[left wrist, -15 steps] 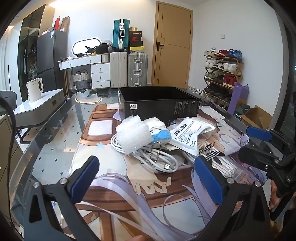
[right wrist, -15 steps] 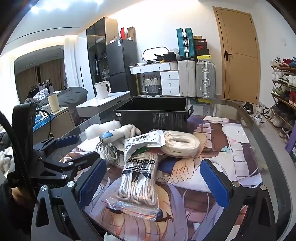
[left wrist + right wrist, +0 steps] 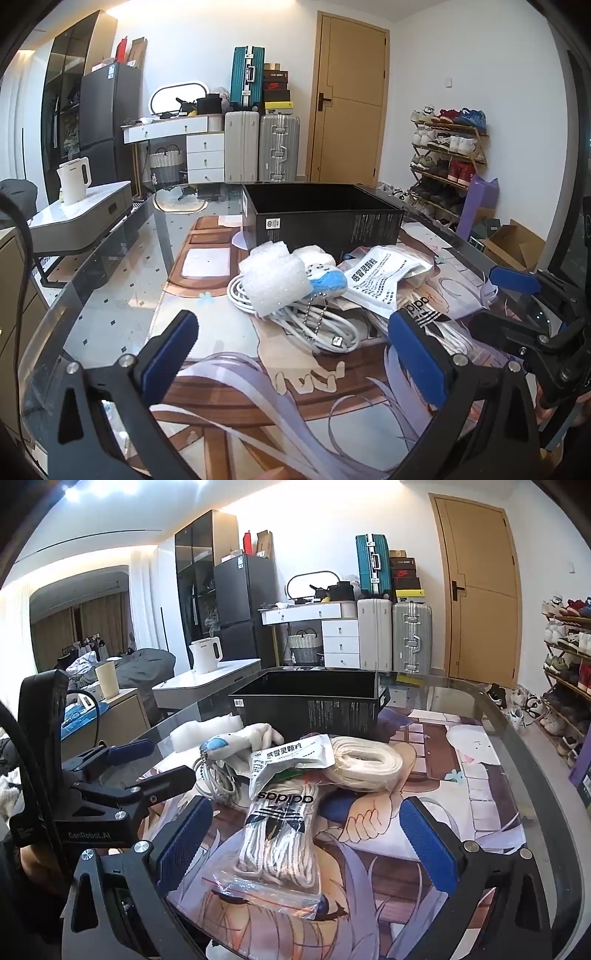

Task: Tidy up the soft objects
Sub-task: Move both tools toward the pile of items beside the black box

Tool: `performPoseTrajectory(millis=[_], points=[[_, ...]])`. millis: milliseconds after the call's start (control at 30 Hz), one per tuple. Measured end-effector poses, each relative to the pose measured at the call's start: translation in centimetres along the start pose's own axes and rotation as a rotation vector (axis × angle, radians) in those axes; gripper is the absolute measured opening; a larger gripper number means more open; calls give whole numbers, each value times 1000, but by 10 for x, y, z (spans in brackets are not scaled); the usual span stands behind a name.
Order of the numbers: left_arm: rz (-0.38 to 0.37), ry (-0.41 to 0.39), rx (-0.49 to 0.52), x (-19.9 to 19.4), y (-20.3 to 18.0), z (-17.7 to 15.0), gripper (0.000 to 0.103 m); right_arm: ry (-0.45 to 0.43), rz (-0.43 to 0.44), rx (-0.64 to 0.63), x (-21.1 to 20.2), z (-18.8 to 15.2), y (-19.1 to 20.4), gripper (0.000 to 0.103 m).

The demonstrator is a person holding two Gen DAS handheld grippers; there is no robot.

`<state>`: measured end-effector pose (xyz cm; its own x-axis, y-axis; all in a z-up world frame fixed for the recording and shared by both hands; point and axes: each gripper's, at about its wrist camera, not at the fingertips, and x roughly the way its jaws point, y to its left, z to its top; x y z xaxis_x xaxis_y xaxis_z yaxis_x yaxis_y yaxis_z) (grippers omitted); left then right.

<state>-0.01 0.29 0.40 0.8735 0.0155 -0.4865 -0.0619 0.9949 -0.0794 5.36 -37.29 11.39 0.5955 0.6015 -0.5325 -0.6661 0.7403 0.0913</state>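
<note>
Glass-topped bench [image 3: 110,295] over a printed cartoon mat, with a door, three suitcases and a shoe rack behind.

One open black box [image 3: 325,218], stiff and rectangular, near the far edge. Just in front of it, toward mid-bench, one heap of soft things: one block of white foam wrap [image 3: 275,282], bumpy and folded; one small plush toy [image 3: 327,278], white and blue, on a bead chain; one coil of white cable [image 3: 314,321], smooth and round; one flat paper packet [image 3: 384,277] with printed characters; one clear zip bag of white cord [image 3: 277,838], glossy and crinkled.

Seen only from the right wrist: one loop of flat cream webbing [image 3: 365,762], touching the packet on the side toward the right edge, and the full length of the zip bag. Seen best from the left wrist: the foam's texture and the cable's plug.

Left gripper [image 3: 295,354] spread wide, grasping nothing, near the cable. Right gripper [image 3: 306,838] spread wide too, blue pads either side of the zip bag, not pressing.
</note>
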Motion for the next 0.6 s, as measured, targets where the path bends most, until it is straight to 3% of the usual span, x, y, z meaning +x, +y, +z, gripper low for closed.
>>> performPoseTrajectory(millis=[600], points=[[5, -10, -1, -2, 3, -2, 103, 10, 0, -1, 2, -2, 1, 103]])
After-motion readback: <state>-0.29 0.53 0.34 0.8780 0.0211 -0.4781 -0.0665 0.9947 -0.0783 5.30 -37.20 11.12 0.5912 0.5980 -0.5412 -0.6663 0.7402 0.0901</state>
